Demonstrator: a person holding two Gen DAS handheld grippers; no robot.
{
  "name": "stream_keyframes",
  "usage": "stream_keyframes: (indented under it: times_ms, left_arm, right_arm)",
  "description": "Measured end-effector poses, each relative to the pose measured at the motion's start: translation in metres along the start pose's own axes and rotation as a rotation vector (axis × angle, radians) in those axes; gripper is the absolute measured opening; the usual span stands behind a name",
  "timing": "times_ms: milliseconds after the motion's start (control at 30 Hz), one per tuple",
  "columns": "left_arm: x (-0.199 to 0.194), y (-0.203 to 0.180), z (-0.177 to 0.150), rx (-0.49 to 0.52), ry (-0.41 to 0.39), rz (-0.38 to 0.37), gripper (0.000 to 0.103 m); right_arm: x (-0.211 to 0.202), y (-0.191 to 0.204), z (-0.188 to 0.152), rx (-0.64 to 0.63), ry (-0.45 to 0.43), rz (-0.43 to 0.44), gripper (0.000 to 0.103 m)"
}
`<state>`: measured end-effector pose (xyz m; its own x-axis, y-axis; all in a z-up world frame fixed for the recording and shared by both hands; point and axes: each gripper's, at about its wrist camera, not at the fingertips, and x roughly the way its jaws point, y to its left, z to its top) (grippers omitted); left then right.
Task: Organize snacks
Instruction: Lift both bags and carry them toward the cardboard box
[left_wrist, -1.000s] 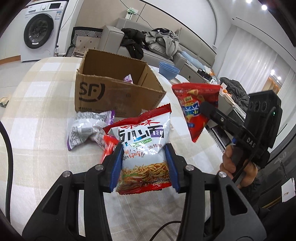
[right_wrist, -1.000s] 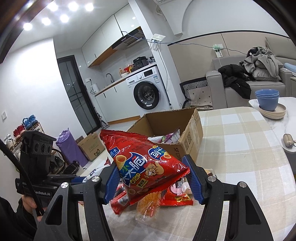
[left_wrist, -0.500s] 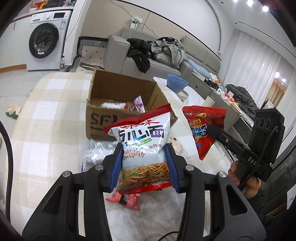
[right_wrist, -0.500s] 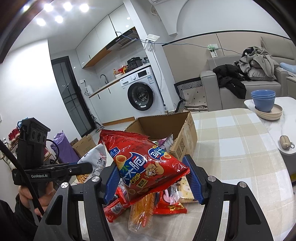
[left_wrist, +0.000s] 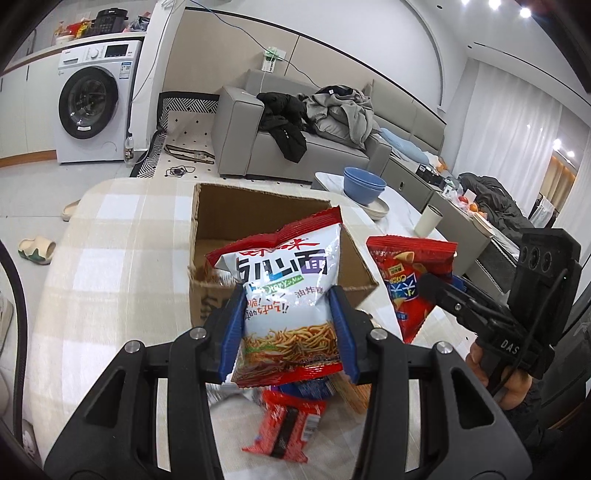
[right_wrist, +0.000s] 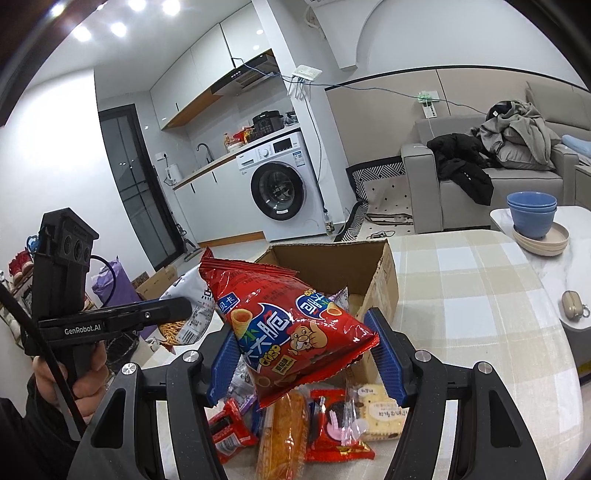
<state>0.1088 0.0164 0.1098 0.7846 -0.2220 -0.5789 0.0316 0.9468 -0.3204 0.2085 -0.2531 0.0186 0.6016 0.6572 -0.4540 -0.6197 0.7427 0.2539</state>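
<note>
My left gripper (left_wrist: 288, 332) is shut on a white noodle snack bag with red edges (left_wrist: 284, 295), held upright in the air just in front of the open cardboard box (left_wrist: 221, 236). To its right in the same view, the right gripper holds a red crisp bag (left_wrist: 410, 280) at about the same height. In the right wrist view my right gripper (right_wrist: 306, 354) is shut on that red crisp bag (right_wrist: 288, 325), which hangs tilted before the cardboard box (right_wrist: 376, 280). The left gripper (right_wrist: 147, 314) with the white bag (right_wrist: 188, 317) shows at the left.
Several small snack packets (right_wrist: 325, 421) lie on the checked tablecloth (right_wrist: 461, 295) under the grippers; a red packet (left_wrist: 288, 428) lies below the left one. Blue bowls on plates (right_wrist: 532, 218) and a small pouch (right_wrist: 572, 314) sit on the marble table to the right. A sofa stands behind.
Both grippers have risen and moved toward the box with their bags. The box now sits right behind the white bag, and the packets on the table have dropped lower in view.
</note>
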Motion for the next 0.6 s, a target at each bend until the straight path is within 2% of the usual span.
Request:
stream_keyframes:
  times_ms: [600]
  left_arm:
    - [0.047,0.019,0.057,0.018,-0.013,0.054,0.041]
  right_arm:
    - [0.049,-0.002,0.034,0.008,0.002,-0.052,0.066]
